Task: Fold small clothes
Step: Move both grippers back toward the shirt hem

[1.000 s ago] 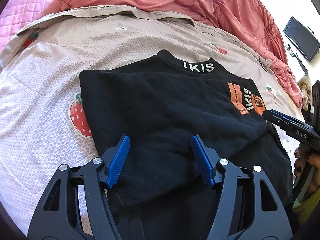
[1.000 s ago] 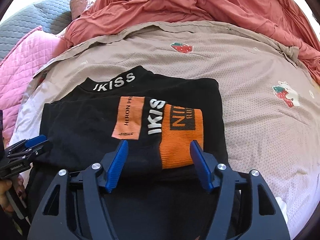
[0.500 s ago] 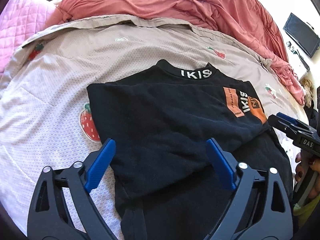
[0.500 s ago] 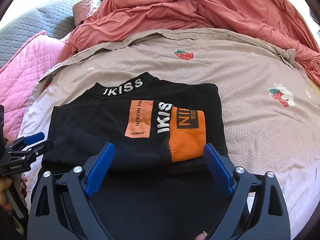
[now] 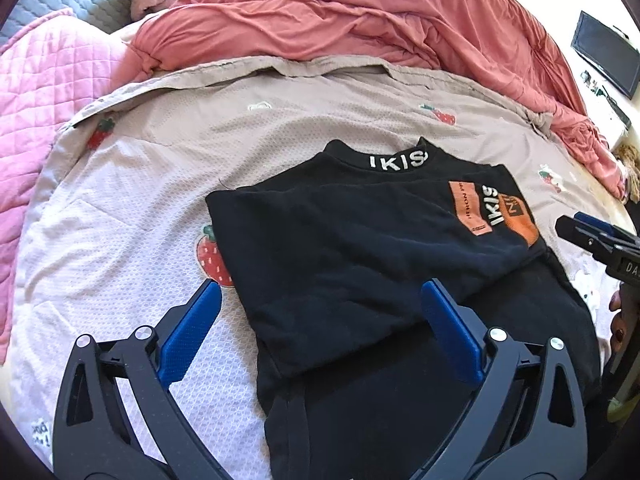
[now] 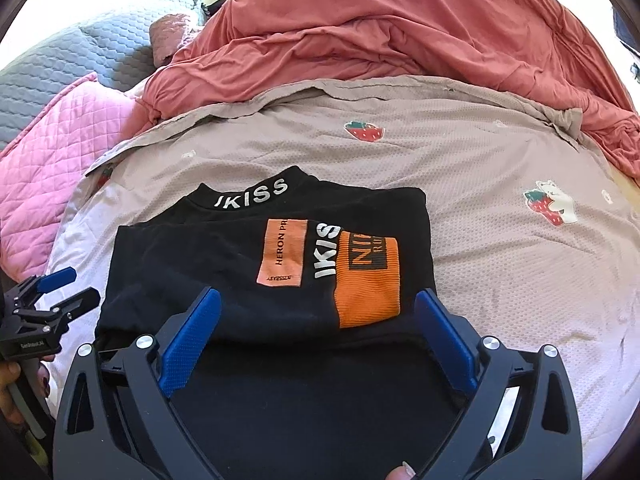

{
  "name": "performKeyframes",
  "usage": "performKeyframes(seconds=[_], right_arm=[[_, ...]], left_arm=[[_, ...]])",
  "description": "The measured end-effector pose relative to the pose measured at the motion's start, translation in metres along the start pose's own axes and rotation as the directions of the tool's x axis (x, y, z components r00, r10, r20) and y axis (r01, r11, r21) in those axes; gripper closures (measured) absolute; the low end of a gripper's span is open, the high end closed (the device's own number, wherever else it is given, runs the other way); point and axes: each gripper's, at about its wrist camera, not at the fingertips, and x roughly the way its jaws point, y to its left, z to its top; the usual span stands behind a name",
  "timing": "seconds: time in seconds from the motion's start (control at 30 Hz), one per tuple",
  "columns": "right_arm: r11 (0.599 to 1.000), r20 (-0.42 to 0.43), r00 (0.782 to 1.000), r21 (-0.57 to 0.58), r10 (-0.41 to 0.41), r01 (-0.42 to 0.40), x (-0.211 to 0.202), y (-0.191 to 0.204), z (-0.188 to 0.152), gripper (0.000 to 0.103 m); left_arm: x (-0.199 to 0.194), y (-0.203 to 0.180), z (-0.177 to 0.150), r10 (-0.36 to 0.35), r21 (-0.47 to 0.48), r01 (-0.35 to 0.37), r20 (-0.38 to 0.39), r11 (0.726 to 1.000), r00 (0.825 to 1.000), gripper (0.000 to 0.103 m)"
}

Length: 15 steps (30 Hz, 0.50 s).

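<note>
A black top (image 5: 360, 248) with "IKISS" on the collar and orange patches lies on the bed, its sleeve part folded across the body (image 6: 240, 272). My left gripper (image 5: 320, 292) hovers over the top's left near edge. Its jaws are opening wide, and the blue pads touch nothing. My right gripper (image 6: 318, 296) hangs above the near edge by the orange cuff (image 6: 368, 280), jaws also opening, with only cloth below them. Each gripper shows at the edge of the other's view: the right gripper (image 5: 592, 232) and the left gripper (image 6: 52, 300).
The top rests on a beige strawberry-print sheet (image 5: 120, 220). A bunched coral duvet (image 5: 360, 12) fills the far side. A pink quilt (image 5: 40, 112) and a grey quilt (image 6: 60, 64) lie at the left. A dark screen (image 5: 604, 52) stands at the far right.
Both grippers opened much wider and lifted back from the top. The folded sleeve part now lies free on the body of the garment.
</note>
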Motion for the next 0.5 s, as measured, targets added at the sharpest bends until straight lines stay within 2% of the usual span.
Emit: performKeyframes(seconds=[0.13, 0.5], right_arm=[[1.0, 0.007, 1.0, -0.003, 0.019, -0.019, -0.009, 0.0, 0.0, 0.006], [0.998, 0.057, 0.997, -0.026, 0.05, -0.049, -0.047, -0.003, 0.001, 0.006]], left_arm=[[-0.017, 0.0, -0.003, -0.009, -0.031, 0.009, 0.028, 0.999, 1.0, 0.009], [-0.064, -0.001, -0.013, 0.072, -0.071, -0.064, 0.109, 0.995, 0.991, 0.009]])
